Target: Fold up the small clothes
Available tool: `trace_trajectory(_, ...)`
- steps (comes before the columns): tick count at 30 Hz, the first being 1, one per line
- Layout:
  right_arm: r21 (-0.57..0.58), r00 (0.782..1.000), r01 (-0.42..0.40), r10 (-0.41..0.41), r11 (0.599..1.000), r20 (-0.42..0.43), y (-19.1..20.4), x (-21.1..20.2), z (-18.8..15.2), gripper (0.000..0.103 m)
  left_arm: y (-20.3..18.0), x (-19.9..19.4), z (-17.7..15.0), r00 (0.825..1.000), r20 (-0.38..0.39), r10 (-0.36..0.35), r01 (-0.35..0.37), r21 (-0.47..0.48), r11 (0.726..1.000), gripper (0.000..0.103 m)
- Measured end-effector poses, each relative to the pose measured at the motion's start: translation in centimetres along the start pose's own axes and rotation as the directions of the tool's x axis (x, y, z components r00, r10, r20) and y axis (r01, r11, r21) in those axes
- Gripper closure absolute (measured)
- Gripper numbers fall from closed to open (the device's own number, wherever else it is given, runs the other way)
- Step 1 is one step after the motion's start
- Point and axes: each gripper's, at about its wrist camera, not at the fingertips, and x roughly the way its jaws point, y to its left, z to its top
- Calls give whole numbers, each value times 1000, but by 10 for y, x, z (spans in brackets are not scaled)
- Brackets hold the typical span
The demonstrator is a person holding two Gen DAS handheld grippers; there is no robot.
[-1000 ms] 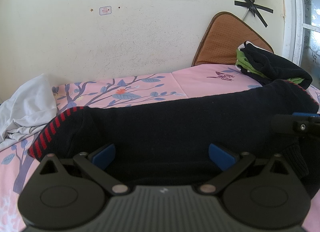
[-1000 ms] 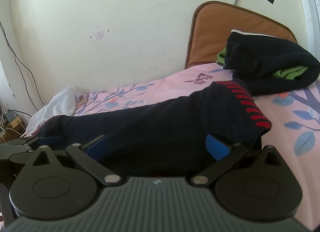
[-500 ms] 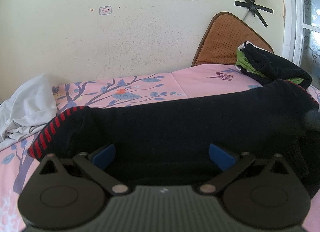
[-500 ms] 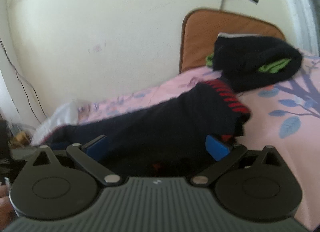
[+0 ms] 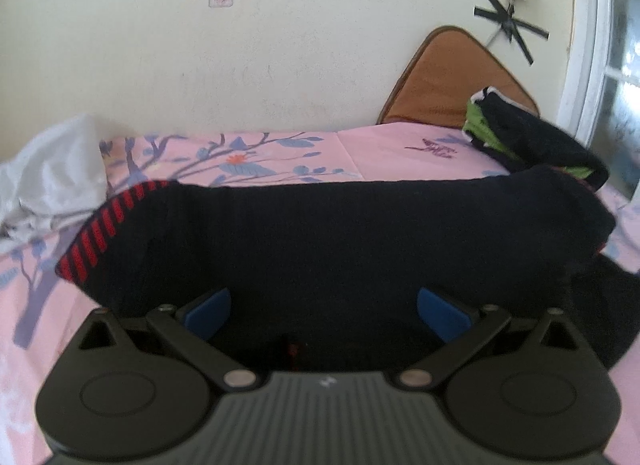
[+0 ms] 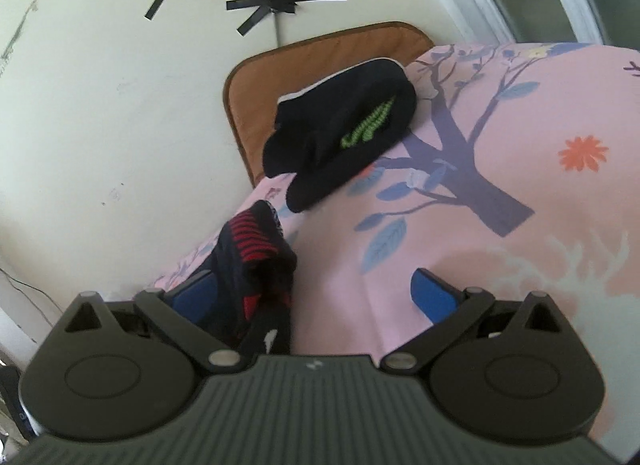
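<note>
No legible writing or brand showed on anything in view. The black sock [image 5: 340,233] with a red-striped cuff lay stretched across the pink floral bed [image 5: 380,149], spanning the released left claw [image 5: 324,315]. The right claw [image 6: 312,297] was also spread, bunched sock fabric against its left finger.

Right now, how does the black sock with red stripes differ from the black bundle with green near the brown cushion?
The sock with red stripes lies stretched out long across the pink sheet, close in front of the left hand-held gripper; the bundle with green sits folded into a compact heap further back, partly against the brown cushion. The sock's trim is red, the bundle's is bright green. Both are mainly black and rest on the same sheet.
</note>
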Motion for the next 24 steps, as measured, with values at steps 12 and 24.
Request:
trace_trajectory(12, -45, 995, -66, 62, 997, -83, 14, 13, -3, 11, 35, -35, -7, 972, 207, -111, 147, -167, 975, 1)
trace_trajectory(24, 25, 957, -87, 90, 996, -277, 35, 69, 1, 81, 29, -13, -1, 997, 69, -33, 43, -148, 988, 41)
